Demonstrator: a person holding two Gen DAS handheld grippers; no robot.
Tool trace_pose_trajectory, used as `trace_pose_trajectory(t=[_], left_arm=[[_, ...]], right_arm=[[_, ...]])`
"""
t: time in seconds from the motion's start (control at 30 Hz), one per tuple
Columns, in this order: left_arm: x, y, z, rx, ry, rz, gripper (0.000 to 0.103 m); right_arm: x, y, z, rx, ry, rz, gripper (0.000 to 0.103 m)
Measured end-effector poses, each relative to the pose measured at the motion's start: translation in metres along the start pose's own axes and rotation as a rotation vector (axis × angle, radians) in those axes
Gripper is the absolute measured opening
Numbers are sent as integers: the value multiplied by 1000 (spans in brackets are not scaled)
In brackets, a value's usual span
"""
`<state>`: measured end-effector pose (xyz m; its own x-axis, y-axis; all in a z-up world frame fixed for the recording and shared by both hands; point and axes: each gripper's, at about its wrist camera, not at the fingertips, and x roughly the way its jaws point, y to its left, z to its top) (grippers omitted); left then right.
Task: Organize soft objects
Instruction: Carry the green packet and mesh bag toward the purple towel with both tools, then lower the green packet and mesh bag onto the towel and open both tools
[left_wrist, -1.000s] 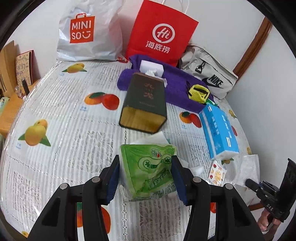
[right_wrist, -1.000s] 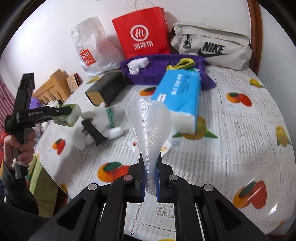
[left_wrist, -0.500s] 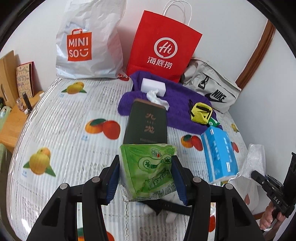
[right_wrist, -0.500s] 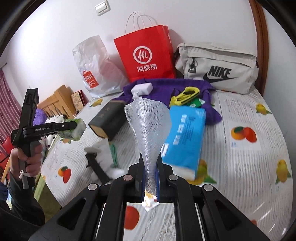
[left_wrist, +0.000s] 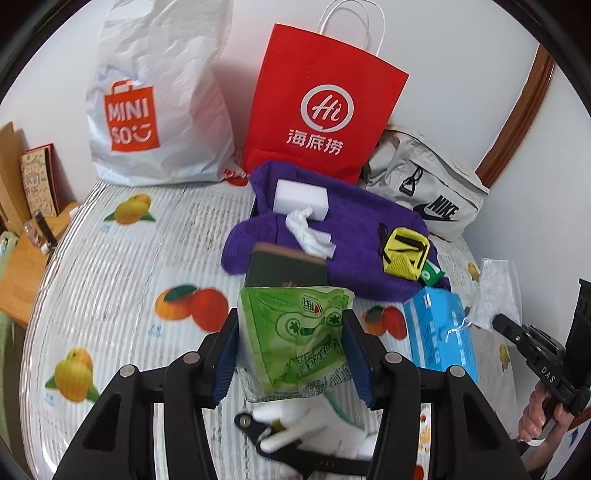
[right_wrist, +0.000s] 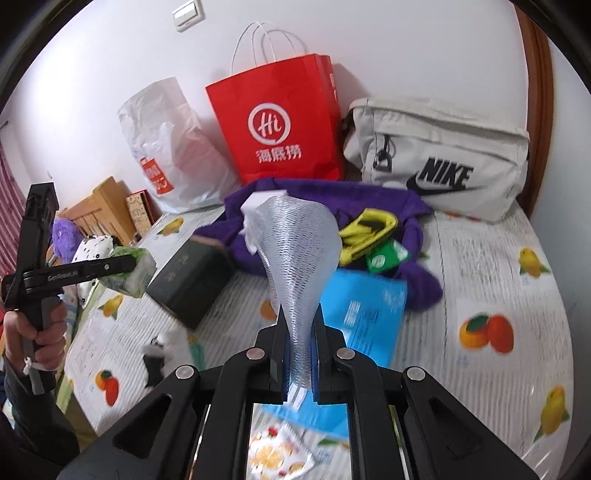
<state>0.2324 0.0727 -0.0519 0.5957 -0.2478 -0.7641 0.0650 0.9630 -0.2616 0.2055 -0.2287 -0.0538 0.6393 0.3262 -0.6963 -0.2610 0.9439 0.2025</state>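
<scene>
Two handheld grippers hover above a fruit-print table (left_wrist: 110, 266) crowded with bags and soft goods. The left gripper (left_wrist: 291, 354) is clamped on a green tissue pack (left_wrist: 295, 343), held clear of the tabletop in front of a dark box (left_wrist: 286, 267). The right gripper (right_wrist: 298, 354) pinches the narrow end of a clear mesh sleeve (right_wrist: 295, 251), which flares upward, above a blue tissue pack (right_wrist: 362, 314) lying on the table. Behind them a purple towel (left_wrist: 354, 236) carries a white sponge (left_wrist: 301, 199) and a yellow pouch (left_wrist: 404, 254); a red bag (left_wrist: 321, 107), a white bag (left_wrist: 159, 99) and a grey Nike pouch (right_wrist: 439, 158) stand against the wall.
</scene>
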Motion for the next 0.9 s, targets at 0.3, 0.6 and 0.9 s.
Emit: trace_pose_trajectory(t=[0.3,0.6,0.9], left_arm=[[39,-5,41,-21,23,-23,50],[73,-9,67,-5,45,-29,50],[114,-11,87,-18,84,-46,50]], right_arm=[[32,-18,45,7,-17,-12,8],[73,-32,75,17,-12,-21,8],[121,-52,91,37,57,-45,9]])
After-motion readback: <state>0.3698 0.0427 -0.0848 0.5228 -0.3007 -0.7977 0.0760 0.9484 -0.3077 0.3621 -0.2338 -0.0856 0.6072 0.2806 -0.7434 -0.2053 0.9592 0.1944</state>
